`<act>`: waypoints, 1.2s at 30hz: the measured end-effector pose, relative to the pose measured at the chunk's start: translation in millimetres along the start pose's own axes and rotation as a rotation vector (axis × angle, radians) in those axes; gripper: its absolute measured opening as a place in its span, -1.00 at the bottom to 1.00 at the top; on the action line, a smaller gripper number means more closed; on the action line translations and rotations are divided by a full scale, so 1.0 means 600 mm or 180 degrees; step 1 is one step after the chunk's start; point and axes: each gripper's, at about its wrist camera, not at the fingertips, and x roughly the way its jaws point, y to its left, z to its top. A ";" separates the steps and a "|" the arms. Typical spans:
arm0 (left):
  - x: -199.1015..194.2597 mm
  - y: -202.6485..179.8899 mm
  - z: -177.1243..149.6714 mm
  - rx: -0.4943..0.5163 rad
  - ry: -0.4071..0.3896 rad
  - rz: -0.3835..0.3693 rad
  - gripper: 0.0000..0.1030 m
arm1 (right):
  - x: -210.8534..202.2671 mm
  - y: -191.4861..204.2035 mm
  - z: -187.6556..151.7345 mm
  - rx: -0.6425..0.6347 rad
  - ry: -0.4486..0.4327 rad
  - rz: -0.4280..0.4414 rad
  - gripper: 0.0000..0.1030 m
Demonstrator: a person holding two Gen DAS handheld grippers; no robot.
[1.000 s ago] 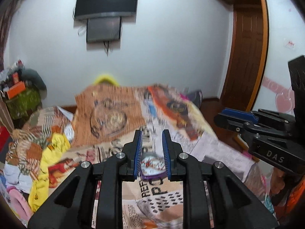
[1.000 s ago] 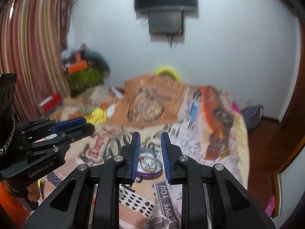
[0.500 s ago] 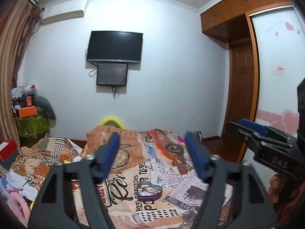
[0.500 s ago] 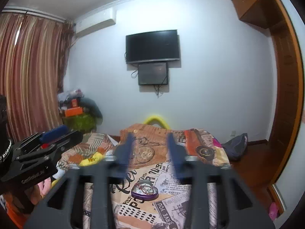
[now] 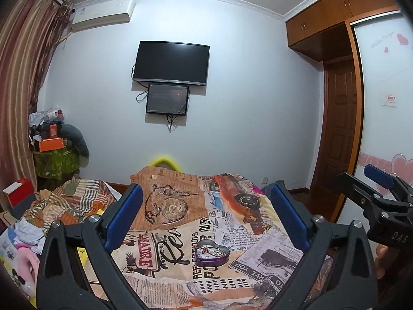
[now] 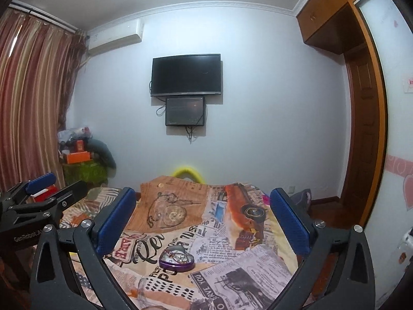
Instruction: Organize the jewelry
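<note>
On a bed (image 5: 260, 235) spread with newsprint-patterned cloth, a purple heart-shaped tin (image 5: 212, 253) of jewelry lay open between both tools, left (image 5: 206, 222) and right (image 6: 204, 222), each spread wide and empty; light, rigid and likely slippery, it seemed best gripped across its walls.

both grippers, left gripper (image 5: 206, 217) and right gripper (image 6: 204, 219), jaws spread wide, level
</note>
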 end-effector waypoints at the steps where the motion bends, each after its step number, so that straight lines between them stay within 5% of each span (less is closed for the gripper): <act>1: -0.002 -0.001 -0.001 0.0003 0.0002 0.0003 0.94 | -0.005 -0.003 -0.003 -0.0004 0.0001 0.0007 0.99; 36: 0.003 -0.003 -0.008 0.0030 0.0081 -0.0077 0.95 | -0.011 -0.003 -0.008 -0.0013 0.0185 0.0089 0.99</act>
